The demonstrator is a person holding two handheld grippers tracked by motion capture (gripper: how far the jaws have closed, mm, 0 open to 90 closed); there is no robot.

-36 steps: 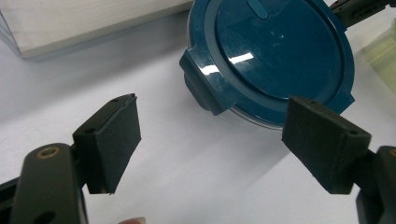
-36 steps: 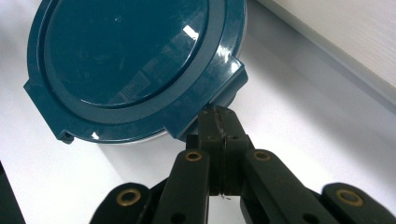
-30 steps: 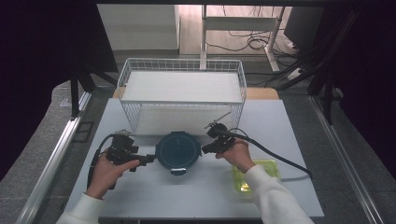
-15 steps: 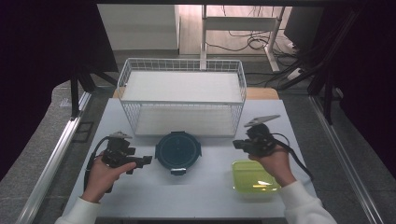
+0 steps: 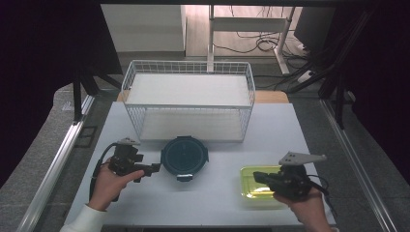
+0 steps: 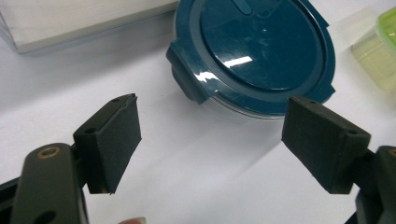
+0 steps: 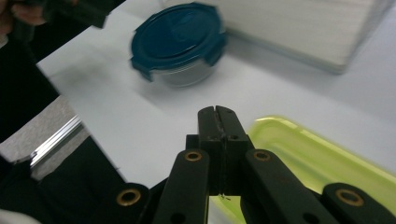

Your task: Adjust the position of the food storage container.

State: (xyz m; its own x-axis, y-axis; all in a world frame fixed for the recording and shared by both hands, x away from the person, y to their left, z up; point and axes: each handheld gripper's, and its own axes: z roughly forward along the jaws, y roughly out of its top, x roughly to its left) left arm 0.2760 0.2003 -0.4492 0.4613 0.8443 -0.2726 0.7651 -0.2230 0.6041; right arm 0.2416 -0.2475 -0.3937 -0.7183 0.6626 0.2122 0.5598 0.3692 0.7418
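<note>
A round container with a dark blue clip lid (image 5: 184,154) (image 6: 257,51) (image 7: 178,42) stands on the white table in front of the wire basket. My left gripper (image 5: 153,168) (image 6: 212,140) sits just left of it, open, its jaws wide apart with nothing between them and aimed at the container's near clip. A yellow-green rectangular lid or container (image 5: 258,186) (image 7: 322,163) (image 6: 380,56) lies at the right front. My right gripper (image 5: 257,177) (image 7: 217,114) hovers over it, shut and empty, pointing left toward the blue container.
A white wire basket (image 5: 140,121) with a white shelf board stands at the back of the table. The table's metal edge rail (image 5: 53,169) runs along the left. Cables and a desk frame (image 5: 251,29) lie on the floor beyond the table.
My right gripper has swung away from the blue container to the right and toward the front, ending above the yellow-green piece. The left gripper has stayed in place.
</note>
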